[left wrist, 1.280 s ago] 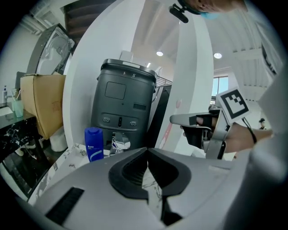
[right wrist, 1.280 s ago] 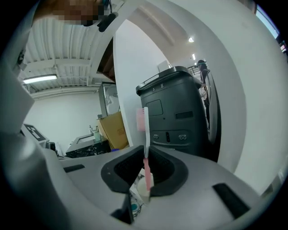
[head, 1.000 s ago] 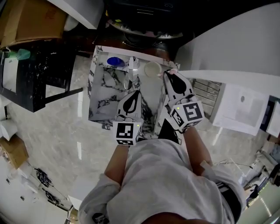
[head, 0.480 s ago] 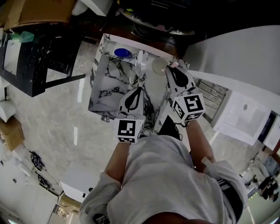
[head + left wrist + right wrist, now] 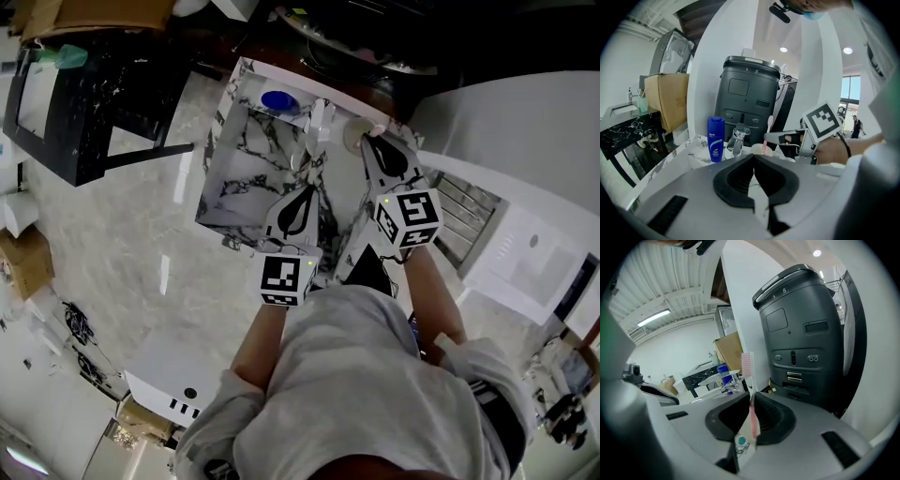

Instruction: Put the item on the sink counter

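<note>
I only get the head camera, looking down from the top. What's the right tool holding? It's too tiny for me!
Observer: The right tool is shut on a pink toothbrush, held upright with the bristle end on top.
Operator: Is the other one holding something too?
Observer: No, the left tool is shut, with nothing between its jaws.
Operator: What else is up there?
Observer: A blue bottle stands upright beside the faucet.
</note>
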Available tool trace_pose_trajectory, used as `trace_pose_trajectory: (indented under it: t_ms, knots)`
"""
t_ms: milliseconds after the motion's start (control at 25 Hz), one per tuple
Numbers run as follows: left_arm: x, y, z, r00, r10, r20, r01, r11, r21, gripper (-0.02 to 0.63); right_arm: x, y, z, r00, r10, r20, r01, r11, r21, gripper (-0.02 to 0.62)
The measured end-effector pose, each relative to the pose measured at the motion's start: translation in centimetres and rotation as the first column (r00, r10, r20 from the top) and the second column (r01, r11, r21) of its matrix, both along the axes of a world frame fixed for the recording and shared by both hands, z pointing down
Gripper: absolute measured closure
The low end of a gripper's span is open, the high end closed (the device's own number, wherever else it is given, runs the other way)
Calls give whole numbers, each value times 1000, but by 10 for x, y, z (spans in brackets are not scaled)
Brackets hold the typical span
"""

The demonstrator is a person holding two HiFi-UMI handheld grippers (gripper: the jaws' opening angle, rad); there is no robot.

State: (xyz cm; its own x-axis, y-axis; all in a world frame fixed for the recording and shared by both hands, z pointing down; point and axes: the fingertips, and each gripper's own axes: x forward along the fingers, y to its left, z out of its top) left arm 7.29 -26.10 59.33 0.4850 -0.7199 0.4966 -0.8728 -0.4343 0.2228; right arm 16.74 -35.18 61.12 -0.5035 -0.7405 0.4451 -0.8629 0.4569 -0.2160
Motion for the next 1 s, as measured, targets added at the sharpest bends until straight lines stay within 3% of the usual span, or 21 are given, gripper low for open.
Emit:
trace_pose_trajectory:
  t_ms: [1000]
  knots:
    - [10, -6, 11, 1000, 8, -4, -8, 1000, -21, 595, 1, -1, 34, 999, -28, -45, 25, 997, -73, 565]
